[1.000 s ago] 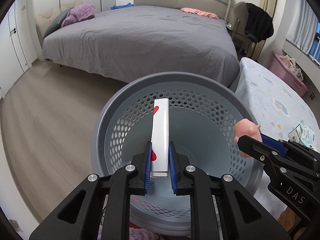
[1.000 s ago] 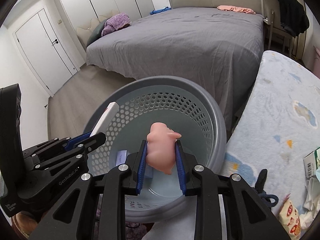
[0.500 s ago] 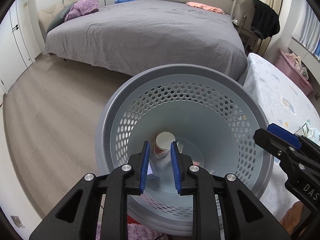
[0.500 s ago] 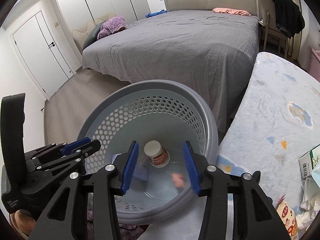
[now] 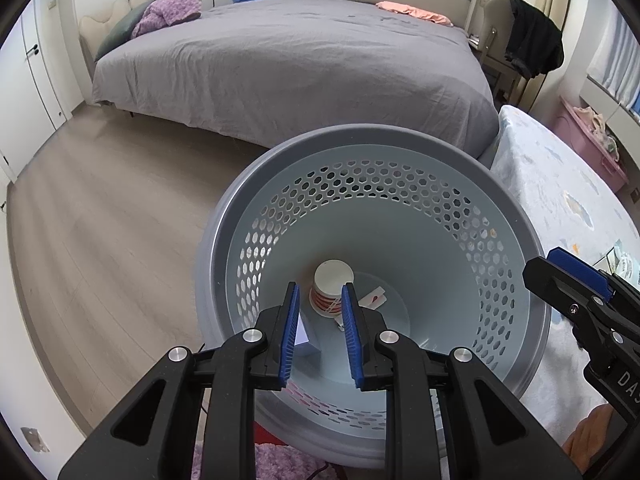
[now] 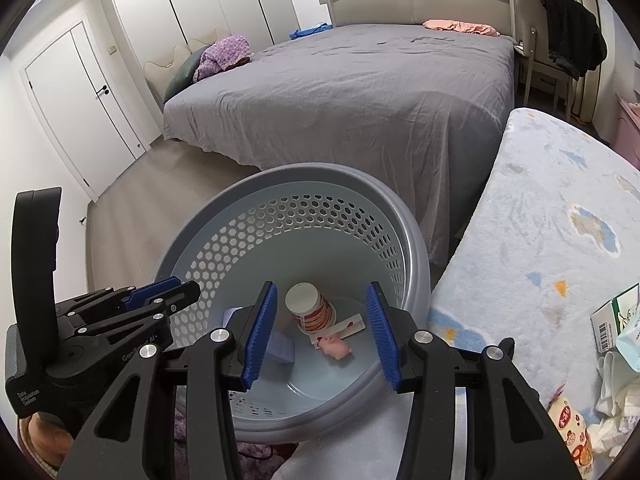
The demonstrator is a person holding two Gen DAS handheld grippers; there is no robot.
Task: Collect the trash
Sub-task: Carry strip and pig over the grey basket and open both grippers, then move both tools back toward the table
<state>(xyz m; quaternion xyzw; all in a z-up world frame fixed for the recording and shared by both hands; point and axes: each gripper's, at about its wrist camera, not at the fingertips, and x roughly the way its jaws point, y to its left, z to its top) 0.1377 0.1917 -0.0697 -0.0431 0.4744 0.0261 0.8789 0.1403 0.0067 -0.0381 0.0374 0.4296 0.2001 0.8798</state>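
Right wrist view: bed (image 6: pixel 360 92) and wood floor beyond; rug (image 6: pixel 540 240) with wrappers (image 6: pixel 616 320) along its right edge. Bin (image 6: pixel 416 240) holds cup (image 6: pixel 310 308), pig (image 6: pixel 336 346), box. Right gripper (image 6: pixel 322 332) half open, empty; left gripper (image 5: pixel 320 332) opening, empty (drop judged done). Next: fetch rug litter.

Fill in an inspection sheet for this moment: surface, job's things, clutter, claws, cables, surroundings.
Surface: fleecy patterned cover right of the basket; wood floor left.
Job's things: perforated grey basket holds a paper cup on its side, a pink pig toy, a white-and-red flat pack and a pale box.
Clutter: cartons and wrappers on the cover.
Claws: left claw opening, empty; right claw open, empty.
Cables: nothing seen.
Surroundings: grey bed, wardrobe doors.
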